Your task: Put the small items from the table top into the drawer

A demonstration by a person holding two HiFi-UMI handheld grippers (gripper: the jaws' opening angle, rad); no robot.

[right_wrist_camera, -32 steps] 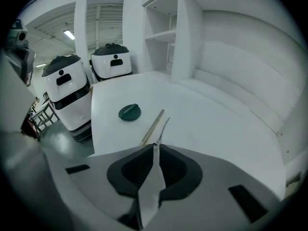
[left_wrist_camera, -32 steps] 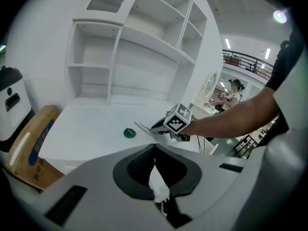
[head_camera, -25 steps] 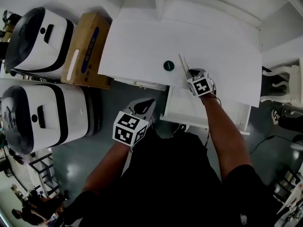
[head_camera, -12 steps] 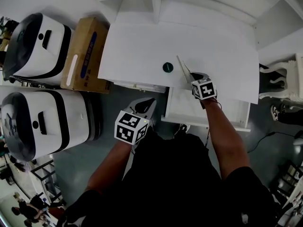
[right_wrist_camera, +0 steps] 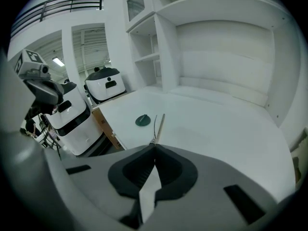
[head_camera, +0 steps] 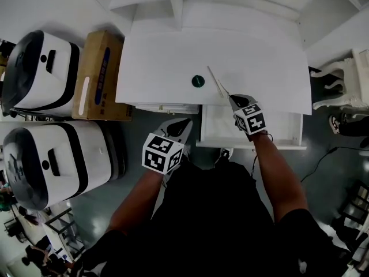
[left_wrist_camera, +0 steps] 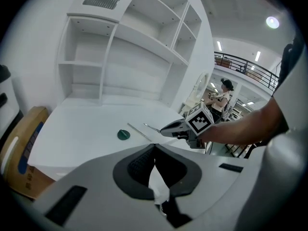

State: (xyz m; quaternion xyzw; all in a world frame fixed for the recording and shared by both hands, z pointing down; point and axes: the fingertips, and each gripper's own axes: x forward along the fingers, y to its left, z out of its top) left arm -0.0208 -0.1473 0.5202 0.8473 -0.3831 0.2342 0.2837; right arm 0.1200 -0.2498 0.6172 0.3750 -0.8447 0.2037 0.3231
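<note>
The right tongs [head_camera: 231, 99] have drawn back toward the open white drawer [head_camera: 277, 133], pinching one end of a thin pale stick [head_camera: 215, 79]; its far end reaches over the white desk [head_camera: 161, 62] near the dark green round disc [head_camera: 198, 81]; left tongs [head_camera: 180, 124] pressed together, empty.

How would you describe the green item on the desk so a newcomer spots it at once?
Find the white desk below the shelves. Near its front edge, just left of the open drawer, lies a small dark green disc. It is the only round, dark thing there; the thin pale stick beside it is clamped in the right gripper.
</note>
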